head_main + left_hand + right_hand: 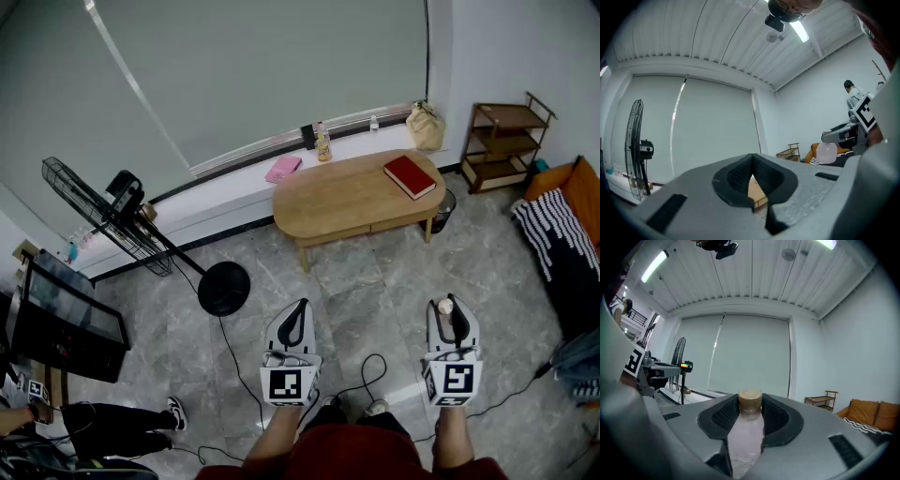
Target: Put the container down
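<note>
Nearest us, our left tool has its jaws closed together with nothing between them. Our right tool grips the bottle by its body, tan cap toward the jaw tips, held in the air over the floor. Farther off stands the bench, well apart from both tools, with a red book near its right end.

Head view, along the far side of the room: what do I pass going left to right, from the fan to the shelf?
Standing fan → pink pouch → bottle on the ledge → red book → wooden shelf.
</note>
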`<act>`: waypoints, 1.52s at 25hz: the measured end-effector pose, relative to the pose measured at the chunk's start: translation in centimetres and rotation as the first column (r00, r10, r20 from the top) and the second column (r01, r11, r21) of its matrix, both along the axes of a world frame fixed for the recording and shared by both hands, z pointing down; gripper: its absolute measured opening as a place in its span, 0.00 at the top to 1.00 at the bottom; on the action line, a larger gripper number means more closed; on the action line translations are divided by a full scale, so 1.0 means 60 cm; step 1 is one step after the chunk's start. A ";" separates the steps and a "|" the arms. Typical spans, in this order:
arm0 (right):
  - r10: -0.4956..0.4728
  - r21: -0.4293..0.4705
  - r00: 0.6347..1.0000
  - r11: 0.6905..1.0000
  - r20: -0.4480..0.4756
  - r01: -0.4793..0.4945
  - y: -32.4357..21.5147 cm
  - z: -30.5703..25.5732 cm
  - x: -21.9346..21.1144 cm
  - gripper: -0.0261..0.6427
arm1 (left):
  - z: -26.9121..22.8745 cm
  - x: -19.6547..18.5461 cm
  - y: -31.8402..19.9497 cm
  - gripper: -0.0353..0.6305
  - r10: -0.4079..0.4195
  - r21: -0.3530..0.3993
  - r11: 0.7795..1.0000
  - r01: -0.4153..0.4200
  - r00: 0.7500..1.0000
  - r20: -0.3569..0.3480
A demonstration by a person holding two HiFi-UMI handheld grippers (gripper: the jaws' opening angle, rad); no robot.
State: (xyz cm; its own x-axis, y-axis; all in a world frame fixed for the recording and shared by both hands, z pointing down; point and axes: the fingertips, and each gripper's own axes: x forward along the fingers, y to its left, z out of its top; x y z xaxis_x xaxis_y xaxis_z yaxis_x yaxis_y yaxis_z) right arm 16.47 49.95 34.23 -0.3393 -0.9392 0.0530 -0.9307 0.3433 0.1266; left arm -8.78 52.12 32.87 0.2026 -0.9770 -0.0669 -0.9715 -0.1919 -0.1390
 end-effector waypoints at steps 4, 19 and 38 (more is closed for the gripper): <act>0.008 -0.006 1.000 1.000 0.008 -0.008 0.024 -0.018 -0.009 0.75 | -0.029 -0.012 0.021 0.94 0.000 0.019 1.000 0.000 1.000 -0.011; 0.055 0.018 0.998 0.998 0.021 -0.056 0.092 -0.030 -0.110 0.75 | -0.025 -0.117 0.073 0.94 0.028 0.046 0.999 -0.027 0.999 -0.017; 0.093 0.006 0.995 0.996 0.029 -0.094 0.025 -0.011 -0.142 0.75 | 0.000 -0.141 -0.017 0.94 0.079 0.040 0.996 -0.077 0.996 -0.037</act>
State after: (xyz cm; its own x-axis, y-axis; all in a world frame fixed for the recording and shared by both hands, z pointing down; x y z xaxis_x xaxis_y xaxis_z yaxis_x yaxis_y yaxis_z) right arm 7.95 51.44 33.54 -0.2512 -0.9672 0.0376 -0.9619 0.2538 0.1012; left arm -17.22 51.12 32.87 0.2747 -0.9548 -0.1135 -0.9586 -0.2627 -0.1100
